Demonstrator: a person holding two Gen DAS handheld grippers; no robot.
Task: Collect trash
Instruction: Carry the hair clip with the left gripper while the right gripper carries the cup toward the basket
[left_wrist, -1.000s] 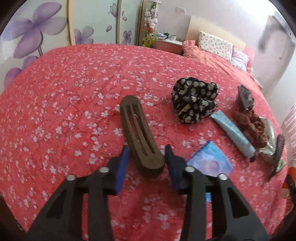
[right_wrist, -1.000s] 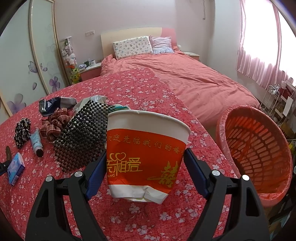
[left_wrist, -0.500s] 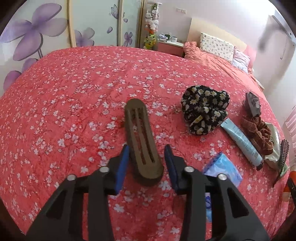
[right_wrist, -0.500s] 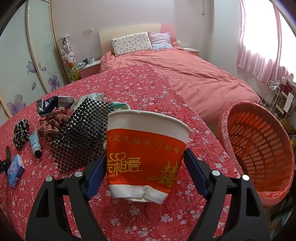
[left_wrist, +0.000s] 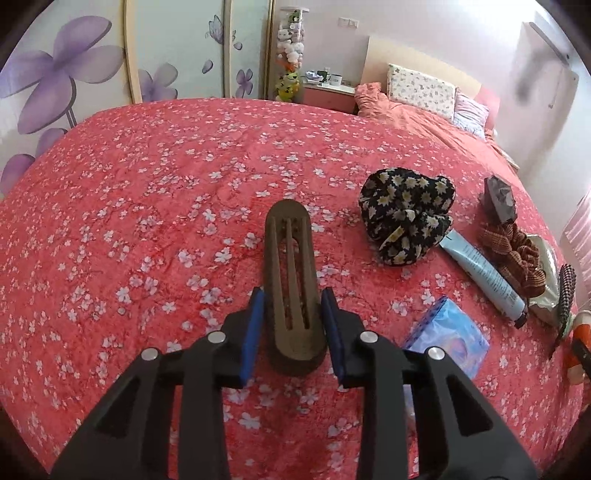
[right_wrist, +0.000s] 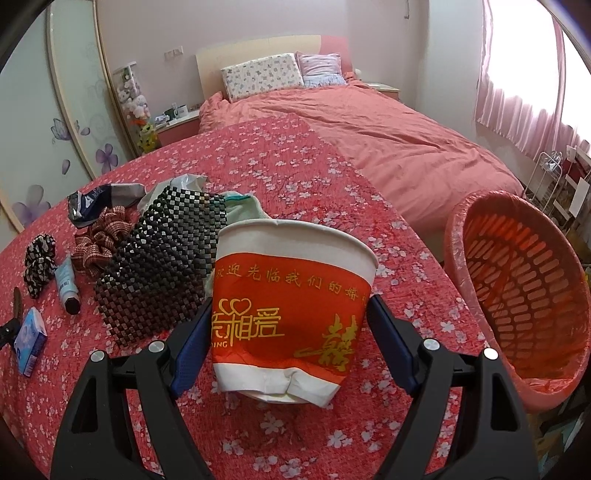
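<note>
**Left tongs closing round the hair clip, right tongs on the paper cup**

My left tongs (left_wrist: 293, 328) are narrow and have just been closing, with the long brown slotted hair clip (left_wrist: 291, 280) between the blue pads. The right pad looks to be against the clip's edge; on the left side I still see a sliver of gap, so I can't call it a firm grip. The clip lies on the red bench cloth with white blossoms (left_wrist: 147, 206), its near end between the pads.

My right tongs (right_wrist: 289, 345) stand wide, both pads pressed on the sides of the crumpled red-and-white paper cup (right_wrist: 290, 314), its rim tilted away from me. The orange slotted plastic basket lined with a thin bag (right_wrist: 524, 295) sits just to the right of the cup, beside the bench edge.
</note>
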